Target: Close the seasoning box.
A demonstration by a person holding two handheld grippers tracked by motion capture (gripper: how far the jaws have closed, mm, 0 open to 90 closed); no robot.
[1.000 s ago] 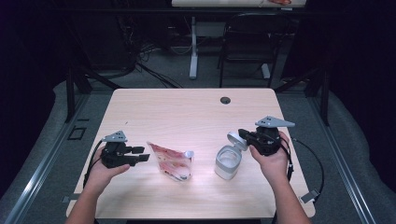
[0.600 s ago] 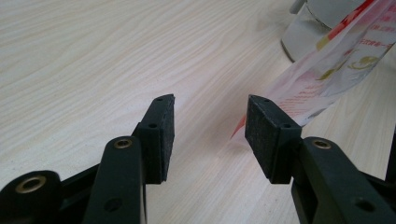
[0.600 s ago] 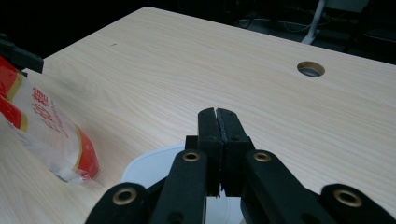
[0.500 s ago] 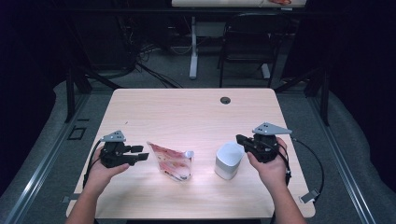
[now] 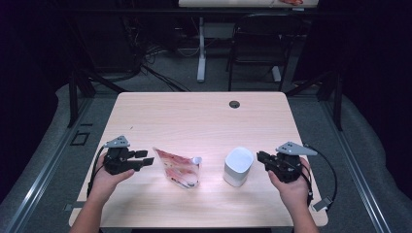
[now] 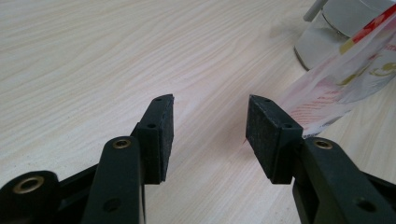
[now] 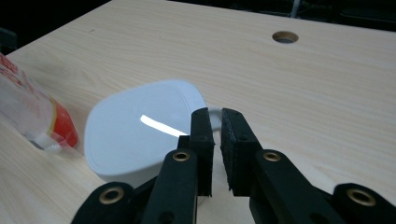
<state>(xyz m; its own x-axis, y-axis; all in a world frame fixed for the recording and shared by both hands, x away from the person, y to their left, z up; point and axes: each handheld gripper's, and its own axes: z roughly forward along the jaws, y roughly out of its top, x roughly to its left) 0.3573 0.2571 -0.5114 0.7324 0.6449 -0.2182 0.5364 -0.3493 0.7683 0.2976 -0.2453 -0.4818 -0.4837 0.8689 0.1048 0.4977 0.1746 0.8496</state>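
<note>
Resting on the pale wooden tabletop (image 5: 194,121), a lidded white container (image 5: 238,166) stood just beside the right tongs (image 5: 262,158), which lay a little clear of its side. Those tongs had just been opening; a narrow slit showed between the pads, nothing in it, so they gripped nothing. The left tongs (image 5: 147,160) stood wide apart and empty, aimed at a red-printed clear pouch (image 5: 177,167) with a small white spout, lying flat just past the tips. Judged step: the lid looked set in place and the right hand was letting go. To do that well, the pads would need to part fully before drawing away, so the lid was not dragged or the container tipped; the draw should run straight back along the tabletop, away from the container. The left tongs could then close on the near edge of the pouch, low and level, taking film only. The right gripper view gave what the high view did not: the thin gap between the pads, the glossy lid (image 7: 140,128) with its glare, and the pouch's (image 7: 32,112) end close beside the container. The left gripper view gave the bare wood between its pads (image 6: 163,135) and the pouch (image 6: 336,88) off to one side, the container's base (image 6: 317,44) behind it. The high view alone set both hands and the round hole (image 5: 234,104) at the far edge.
</note>
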